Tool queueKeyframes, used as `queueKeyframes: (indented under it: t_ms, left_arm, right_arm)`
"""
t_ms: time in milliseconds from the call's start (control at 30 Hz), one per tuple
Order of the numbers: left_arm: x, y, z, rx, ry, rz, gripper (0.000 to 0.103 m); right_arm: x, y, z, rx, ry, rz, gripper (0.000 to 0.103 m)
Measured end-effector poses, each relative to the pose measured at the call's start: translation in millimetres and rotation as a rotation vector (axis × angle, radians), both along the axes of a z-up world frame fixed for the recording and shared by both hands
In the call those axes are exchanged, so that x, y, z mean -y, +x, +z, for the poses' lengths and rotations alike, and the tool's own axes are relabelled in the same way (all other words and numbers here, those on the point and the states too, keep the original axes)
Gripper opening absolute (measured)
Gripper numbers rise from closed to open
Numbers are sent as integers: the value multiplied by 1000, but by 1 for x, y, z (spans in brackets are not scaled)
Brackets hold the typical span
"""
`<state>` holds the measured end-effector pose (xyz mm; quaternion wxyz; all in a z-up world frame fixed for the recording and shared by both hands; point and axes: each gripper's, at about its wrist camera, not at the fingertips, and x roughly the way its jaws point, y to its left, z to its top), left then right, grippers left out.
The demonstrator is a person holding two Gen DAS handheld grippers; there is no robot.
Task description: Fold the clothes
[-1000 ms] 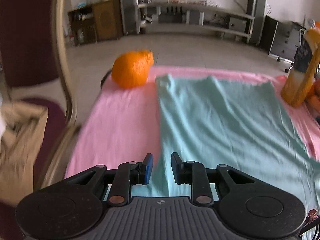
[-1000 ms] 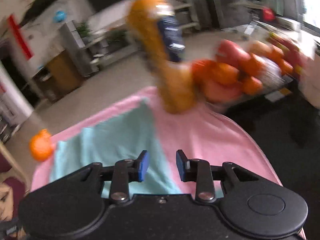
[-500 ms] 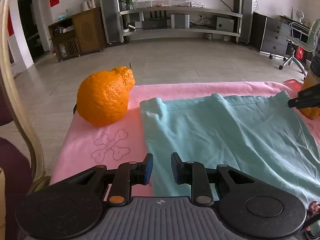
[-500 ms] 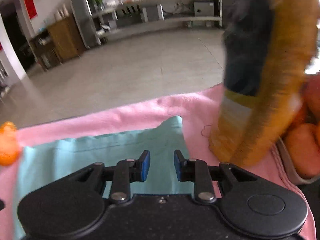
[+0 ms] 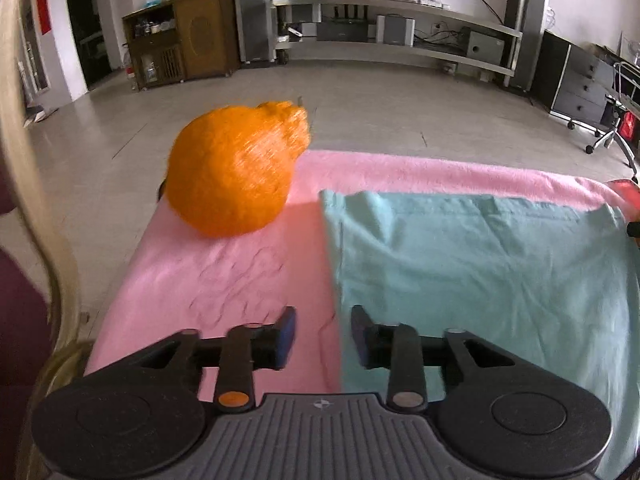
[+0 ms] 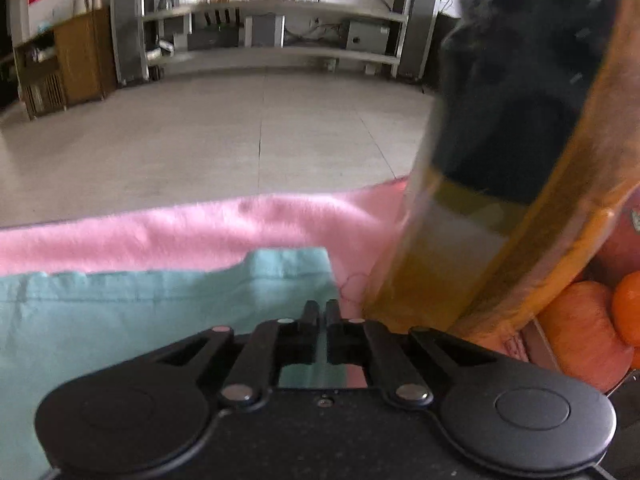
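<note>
Right gripper point(image 6: 321, 312) closing on teal cloth point(image 6: 120, 320) corner; left gripper point(image 5: 322, 334) opening, empty; tall bottle point(image 6: 500, 200) just beside, likely toppled.

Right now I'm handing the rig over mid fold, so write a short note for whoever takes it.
Left tool: jaws opening, empty, over the left edge of the teal garment.
Right tool: jaws closing at the garment's far right corner; whether cloth is pinched cannot be seen.
The garment lies flat on the pink cloth, between the orange fruit and the orange bottle.
Done: no fold.
Left: grip both corners, then fold.
</note>
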<state>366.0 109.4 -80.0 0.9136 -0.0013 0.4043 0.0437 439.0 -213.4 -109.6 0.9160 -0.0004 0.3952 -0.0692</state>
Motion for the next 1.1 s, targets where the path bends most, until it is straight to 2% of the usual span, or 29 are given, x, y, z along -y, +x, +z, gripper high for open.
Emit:
queueKeyframes:
  t_ms: [100,200,367,433,467,500,567,600,667,733,867,933,1033,1100]
  left_arm:
    - [7,27,0,-5,14,-7,37]
    - [17,52,-5,-11,43,-6,37]
    - [27,79,-17,-16,51,-19,35]
    - [30,84,-20,5,63,-21,26]
    - [34,84,-21,15,91,-27,8]
    - [38,84,-21,26,119,-33,1]
    - [48,82,-23,52,201,-35,2]
    - [54,81,-23,68,255,-30,2]
    - [63,80,-25,100,360,-20,2]
    - [65,85,-30,77,388,-6,5]
    - [75,85,-32,56,483,1,16]
    - [70,72,-16,60,439,16,16]
    - [54,30,21,90,363,25,17]
    - [42,-3,45,101,334,23,20]
  right_arm:
    - [7,-3,15,35,70,45,29]
    - [7,1,23,39,87,86,29]
    - [-7,15,12,29,28,103,29]
    - [-11,21,6,15,25,107,29]
    - [-12,22,4,12,17,104,30]
    - [-14,24,2,10,9,101,30]
    - [-15,28,-2,2,1,88,26]
    - [-16,29,-5,0,-5,79,6]
    - [-18,29,-6,16,-29,77,4]
    - [-21,29,-8,32,-57,91,4]
    - [-26,33,-13,36,-99,73,7]
    - [-26,31,-7,22,-86,68,9]
    - [-21,6,21,33,-47,87,18]
    - [-10,-24,48,33,23,95,26]
